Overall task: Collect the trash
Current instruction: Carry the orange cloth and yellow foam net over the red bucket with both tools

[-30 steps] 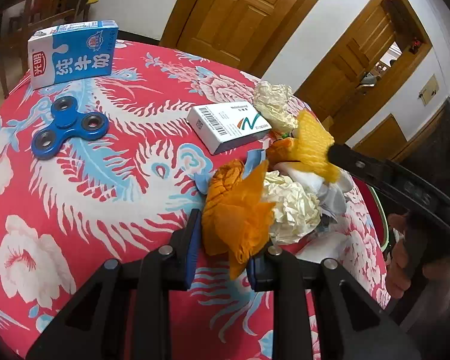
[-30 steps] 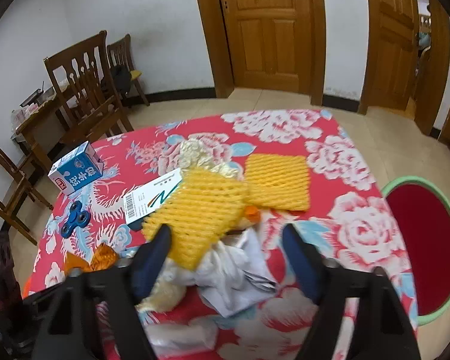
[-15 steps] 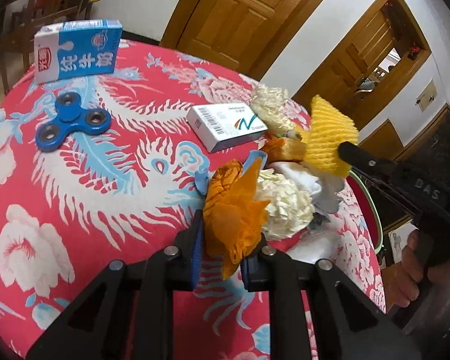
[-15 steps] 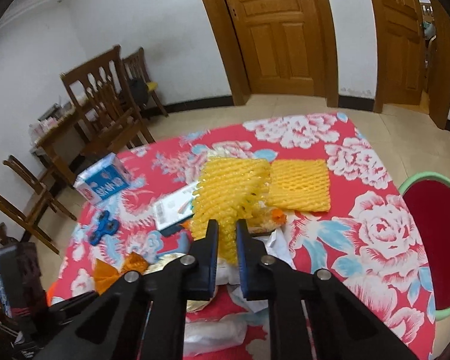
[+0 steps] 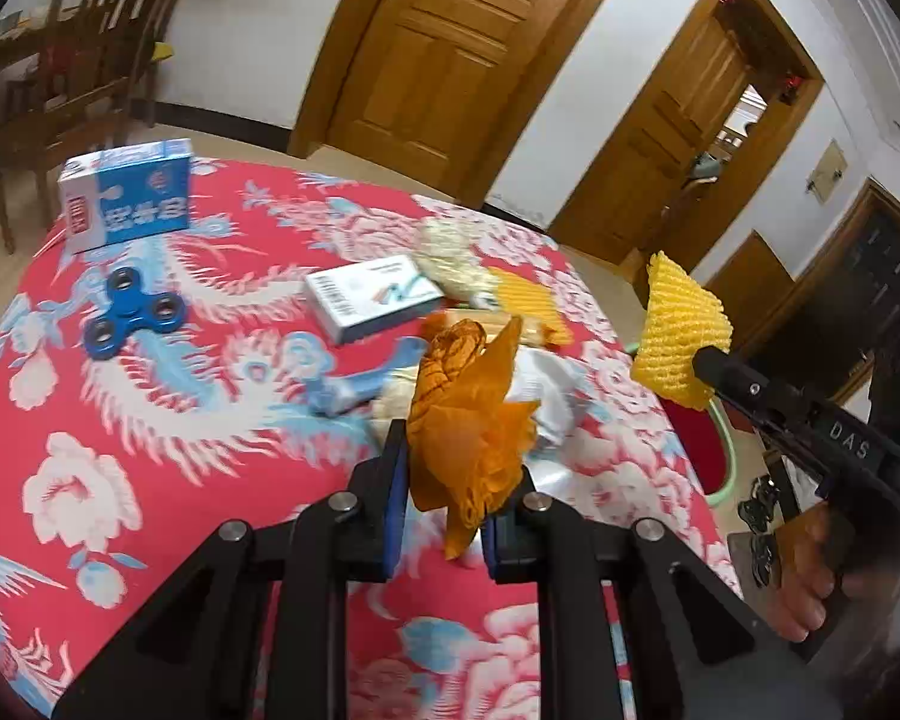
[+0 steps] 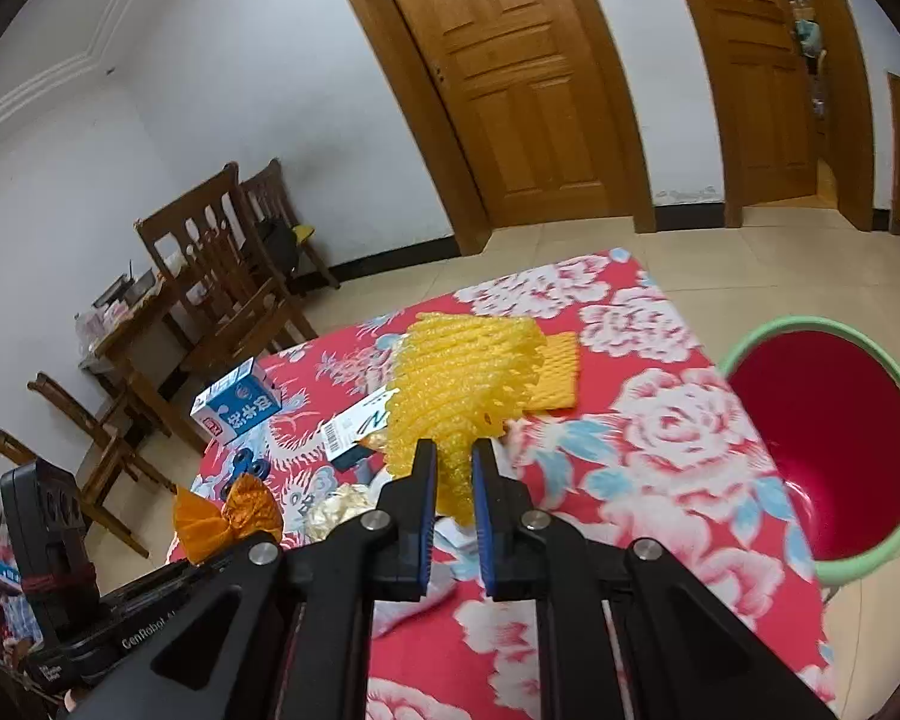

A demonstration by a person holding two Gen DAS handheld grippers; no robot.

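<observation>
Left wrist view: my left gripper is clamped on an orange wrapper, both blue pads pressing its crumpled lower part, the wrapper lifted clear of the table. Right wrist view: my right gripper is pinched nearly closed on a yellow foam net; its jaws have just been closing, the net between them, and the net fans out above the fingertips, off the table. Left on the cloth: a second foam net, flat, toward the far edge; a pale crumpled wrapper beside it; white crumpled paper in the middle, just beyond my left fingers. Other items: a small white box near the middle, touching the pale wrapper; a blue spinner toward the left edge; a blue and white carton standing at the far left corner. A red bin with a green rim stands on the floor just beside the table's right edge, mouth open upward. A hand holds the right gripper's grip at the right of the left wrist view. Wooden chairs stand by the wall, well apart from the table.
</observation>
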